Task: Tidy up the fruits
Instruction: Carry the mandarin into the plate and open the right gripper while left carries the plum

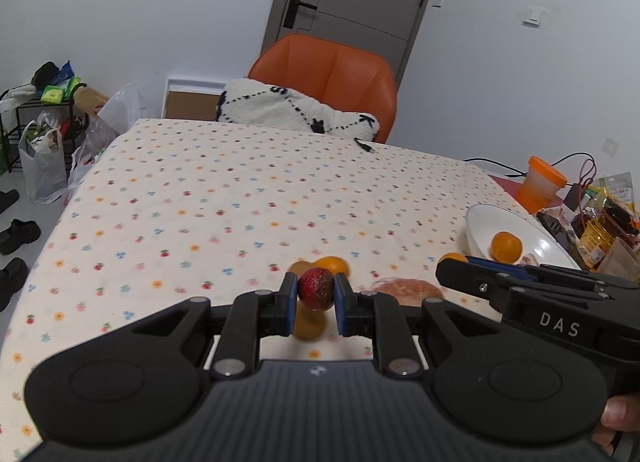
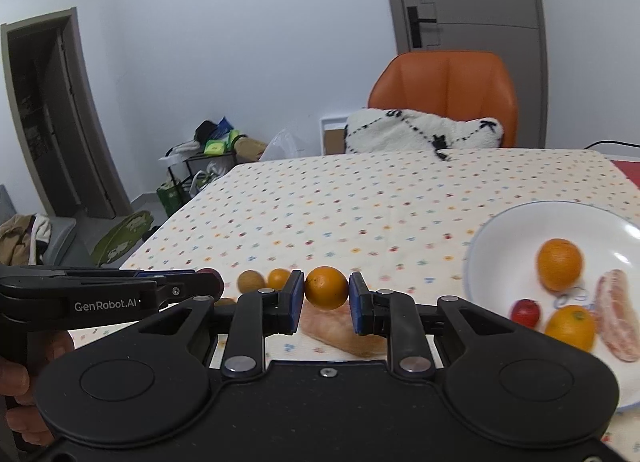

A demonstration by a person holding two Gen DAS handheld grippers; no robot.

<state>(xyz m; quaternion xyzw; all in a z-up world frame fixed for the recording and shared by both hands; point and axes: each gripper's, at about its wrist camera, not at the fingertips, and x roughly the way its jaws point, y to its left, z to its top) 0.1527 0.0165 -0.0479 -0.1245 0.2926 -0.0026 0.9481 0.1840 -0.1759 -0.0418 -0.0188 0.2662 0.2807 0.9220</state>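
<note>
Fruits are what I'm sorting: my left gripper (image 1: pixel 315 296) is pinching a red speckled fruit (image 1: pixel 315 288) between its blue pads, lifted off the dotted tablecloth (image 1: pixel 224 198), and my right gripper (image 2: pixel 325 304) has its pads closed against a small orange (image 2: pixel 326 287), likewise held up. To do this well, I judge I should carry each fruit level over the white plate (image 2: pixel 520 230) on the right, lower it close to the surface before letting go so it doesn't roll, and take turns so the tools don't collide. The right wrist view shows the plate's contents properly: two oranges, a small red fruit and pale pinkish pieces. It also shows two fruits waiting on the cloth. The left wrist view shows only one orange on the plate, but adds an orange tub (image 1: pixel 542 184) beyond it.
</note>
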